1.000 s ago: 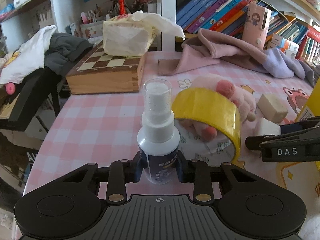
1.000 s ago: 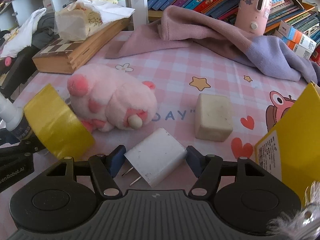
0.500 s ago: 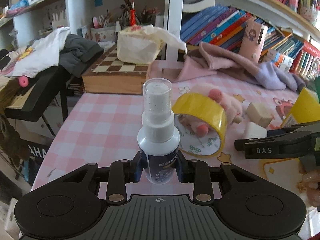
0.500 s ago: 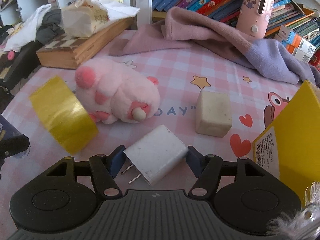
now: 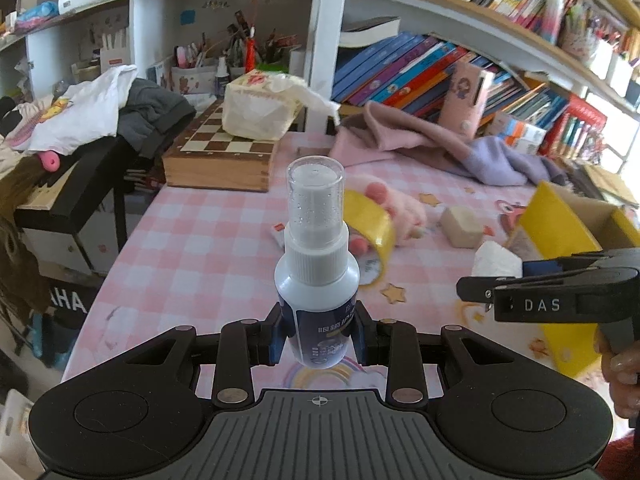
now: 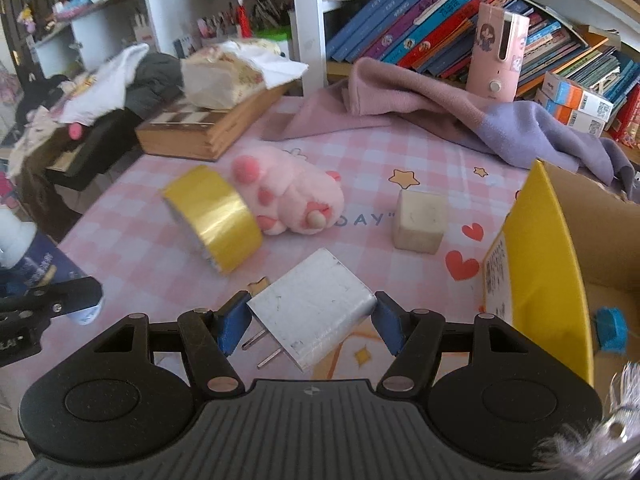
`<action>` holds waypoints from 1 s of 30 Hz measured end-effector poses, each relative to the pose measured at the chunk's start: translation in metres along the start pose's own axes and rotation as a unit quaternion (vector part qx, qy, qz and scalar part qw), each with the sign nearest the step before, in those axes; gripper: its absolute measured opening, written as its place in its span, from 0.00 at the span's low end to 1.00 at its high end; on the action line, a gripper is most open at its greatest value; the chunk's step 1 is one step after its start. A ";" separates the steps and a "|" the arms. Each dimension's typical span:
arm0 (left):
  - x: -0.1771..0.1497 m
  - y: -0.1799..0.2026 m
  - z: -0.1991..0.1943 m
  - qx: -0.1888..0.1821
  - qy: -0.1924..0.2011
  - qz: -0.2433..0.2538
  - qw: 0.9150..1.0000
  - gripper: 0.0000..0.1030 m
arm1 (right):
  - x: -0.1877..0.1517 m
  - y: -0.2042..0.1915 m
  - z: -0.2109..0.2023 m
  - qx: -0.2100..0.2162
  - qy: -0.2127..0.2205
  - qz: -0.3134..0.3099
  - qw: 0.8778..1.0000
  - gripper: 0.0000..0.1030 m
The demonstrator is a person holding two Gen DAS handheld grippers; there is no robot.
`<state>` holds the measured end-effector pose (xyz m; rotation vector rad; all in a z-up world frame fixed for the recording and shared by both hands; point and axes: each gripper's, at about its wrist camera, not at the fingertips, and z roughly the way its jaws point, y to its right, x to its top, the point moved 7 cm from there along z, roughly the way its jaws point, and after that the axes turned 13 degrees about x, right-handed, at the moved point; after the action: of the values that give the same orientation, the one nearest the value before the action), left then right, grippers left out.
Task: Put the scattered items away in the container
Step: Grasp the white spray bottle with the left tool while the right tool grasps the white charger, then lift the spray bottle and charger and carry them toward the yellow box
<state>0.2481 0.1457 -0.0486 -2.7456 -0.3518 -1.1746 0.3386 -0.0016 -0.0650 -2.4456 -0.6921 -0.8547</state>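
Pinching spray bottle (image 5: 317, 280) in left tongs (image 5: 318, 336), right tongs (image 6: 310, 316) clamping charger (image 6: 312, 312), yellow box (image 6: 548, 264) rim beside.

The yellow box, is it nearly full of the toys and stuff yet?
Not yet. The yellow box shows only a small blue thing inside. The left gripper holds the spray bottle; the right gripper holds the white plug. The tape roll, plush paw and beige block lie on the table.
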 end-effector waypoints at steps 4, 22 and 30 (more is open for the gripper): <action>-0.007 0.006 -0.024 -0.018 0.009 0.008 1.000 0.30 | -0.015 -0.009 -0.025 0.003 0.003 -0.003 1.000 0.62; -0.081 0.011 -0.129 -0.057 0.027 0.009 0.998 0.30 | -0.110 -0.074 -0.125 0.008 0.034 -0.015 0.999 0.62; -0.114 0.029 -0.163 -0.096 0.020 0.024 0.995 0.30 | -0.158 -0.085 -0.167 -0.012 0.040 0.012 0.999 0.62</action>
<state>0.0665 0.0646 -0.0207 -2.8678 -0.1741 -1.3125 0.1079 -0.0778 -0.0318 -2.4220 -0.6252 -0.9498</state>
